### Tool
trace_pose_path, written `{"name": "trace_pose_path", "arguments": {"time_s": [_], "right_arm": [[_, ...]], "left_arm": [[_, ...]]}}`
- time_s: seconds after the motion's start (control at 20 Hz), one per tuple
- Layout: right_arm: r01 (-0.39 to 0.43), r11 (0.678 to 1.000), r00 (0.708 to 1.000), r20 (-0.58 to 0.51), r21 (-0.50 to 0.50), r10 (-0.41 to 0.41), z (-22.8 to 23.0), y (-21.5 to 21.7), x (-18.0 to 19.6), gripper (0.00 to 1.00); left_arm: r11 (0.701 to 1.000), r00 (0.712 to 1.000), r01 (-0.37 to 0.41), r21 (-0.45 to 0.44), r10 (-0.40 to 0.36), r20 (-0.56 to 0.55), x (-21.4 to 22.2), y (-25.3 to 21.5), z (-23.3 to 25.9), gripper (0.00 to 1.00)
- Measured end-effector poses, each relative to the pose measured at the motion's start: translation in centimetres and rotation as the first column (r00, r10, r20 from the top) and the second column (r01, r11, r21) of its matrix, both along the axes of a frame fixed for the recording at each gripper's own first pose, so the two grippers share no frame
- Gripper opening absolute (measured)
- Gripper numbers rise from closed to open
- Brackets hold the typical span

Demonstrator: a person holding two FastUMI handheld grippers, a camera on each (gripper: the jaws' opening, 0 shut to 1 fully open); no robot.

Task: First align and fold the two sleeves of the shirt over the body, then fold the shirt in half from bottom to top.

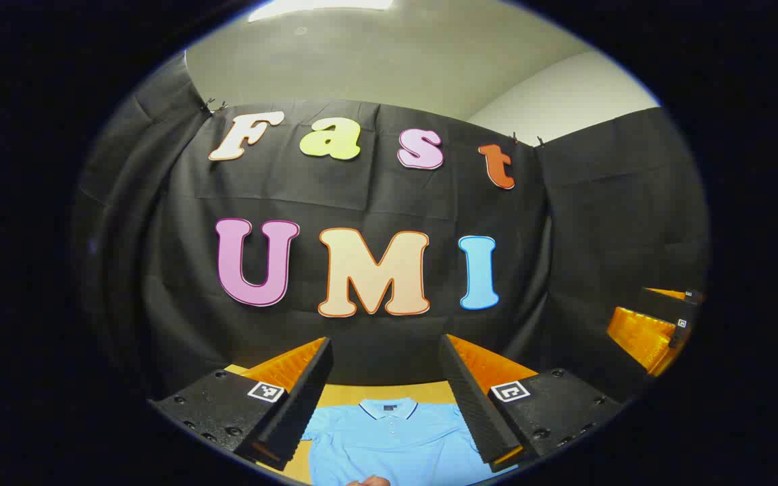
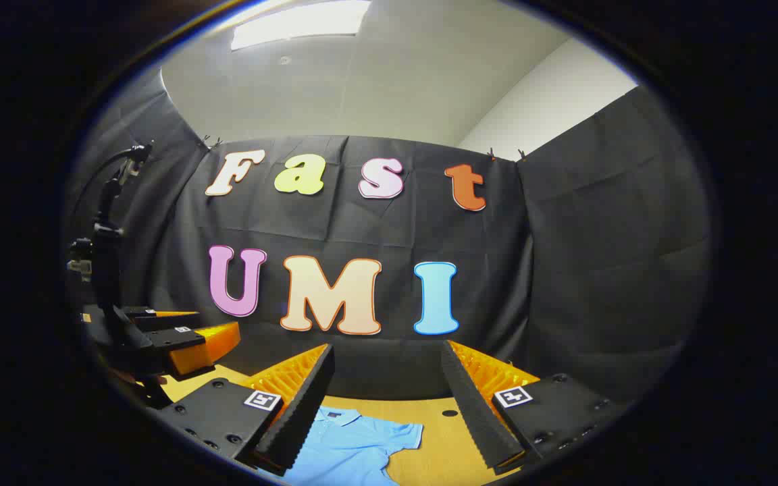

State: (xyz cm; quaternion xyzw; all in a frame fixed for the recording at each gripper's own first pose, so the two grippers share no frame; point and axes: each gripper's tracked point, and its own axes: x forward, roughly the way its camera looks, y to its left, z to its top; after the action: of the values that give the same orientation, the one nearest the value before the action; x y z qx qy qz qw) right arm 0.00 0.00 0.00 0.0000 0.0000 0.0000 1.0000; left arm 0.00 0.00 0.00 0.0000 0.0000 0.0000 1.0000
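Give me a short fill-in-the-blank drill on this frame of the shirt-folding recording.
1. The light blue short-sleeved polo shirt lies on a ____ tabletop.
2. The left claw is ____, holding nothing.
3. In the right gripper view, the shirt's sleeve lies spread ____, not folded over the body.

Missing words: wooden; open; out

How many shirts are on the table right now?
1: a light blue polo shirt lies flat on the table, collar toward the wall, below both open grippers. The near edge is cut off, so more may be hidden.
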Motion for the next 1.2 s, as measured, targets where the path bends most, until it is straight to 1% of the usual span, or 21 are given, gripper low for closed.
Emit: {"name": "trace_pose_path", "arguments": {"time_s": [0.2, 0.35, 0.45, 0.5, 0.55, 0.6, 0.65, 0.85, 1.05, 1.1, 1.2], "right_arm": [[-0.018, 1.0, 1.0, 0.012, 0.016, 0.018, 0.2, 0.4, 0.1, 0.98], [-0.031, 1.0, 1.0, 0.006, 0.006, 0.03, 0.0, 0.8, 0.2, 0.98], [-0.057, 0.998, 0.998, 0.005, 0.021, 0.057, -0.1, 1.6, 0.0, 0.98], [-0.064, 0.997, 0.998, 0.005, 0.031, 0.064, -0.1, 1.6, 0.0, 1.0], [-0.062, 0.997, 0.998, 0.005, 0.038, 0.062, -0.1, 1.4, -0.1, 1.0], [-0.062, 0.997, 0.998, 0.003, 0.042, 0.062, -0.2, 1.2, 0.0, 0.96], [-0.063, 0.997, 0.998, -0.002, 0.043, 0.063, -0.5, 1.2, 0.1, 0.98], [-0.066, 0.997, 0.997, -0.031, 0.044, 0.068, -1.8, 0.6, 0.7, 0.98], [-0.098, 0.994, 0.994, -0.051, 0.042, 0.1, -3.3, -0.1, 1.9, 0.98], [-0.104, 0.994, 0.992, -0.065, 0.039, 0.106, -4.3, -0.3, 2.3, 0.96], [-0.119, 0.992, 0.988, -0.094, 0.03, 0.122, -6.2, -0.6, 3.3, 0.98]], "left_arm": [[1.0, 1.0, -0.007, -0.002, 0.007, 0.016, -0.2, 0.3, 0.3, 0.95], [1.0, 1.0, -0.019, -0.001, 0.019, 0.012, -0.4, 0.6, 0.0, 0.94], [1.0, 1.0, -0.026, 0.004, 0.026, 0.007, -0.4, 0.7, -0.2, 0.95], [1.0, 1.0, -0.029, 0.007, 0.029, 0.0, -0.4, 0.8, -0.3, 0.94], [0.999, 1.0, -0.03, 0.01, 0.03, -0.005, -0.4, 0.8, -0.5, 0.94], [0.999, 0.999, -0.034, 0.015, 0.035, -0.004, -0.5, 0.8, -0.4, 0.95], [0.999, 0.999, -0.037, 0.02, 0.037, 0.001, -0.6, 0.8, -0.2, 0.95], [0.998, 0.999, -0.049, 0.041, 0.049, 0.002, -0.8, 1.0, -0.5, 0.94], [0.993, 0.994, -0.103, 0.052, 0.104, -0.017, -1.2, 1.8, -1.0, 0.95], [0.991, 0.993, -0.119, 0.061, 0.12, -0.021, -1.5, 2.0, -1.4, 0.94], [0.986, 0.988, -0.15, 0.077, 0.151, -0.014, -1.9, 2.6, -1.3, 0.94]]}}
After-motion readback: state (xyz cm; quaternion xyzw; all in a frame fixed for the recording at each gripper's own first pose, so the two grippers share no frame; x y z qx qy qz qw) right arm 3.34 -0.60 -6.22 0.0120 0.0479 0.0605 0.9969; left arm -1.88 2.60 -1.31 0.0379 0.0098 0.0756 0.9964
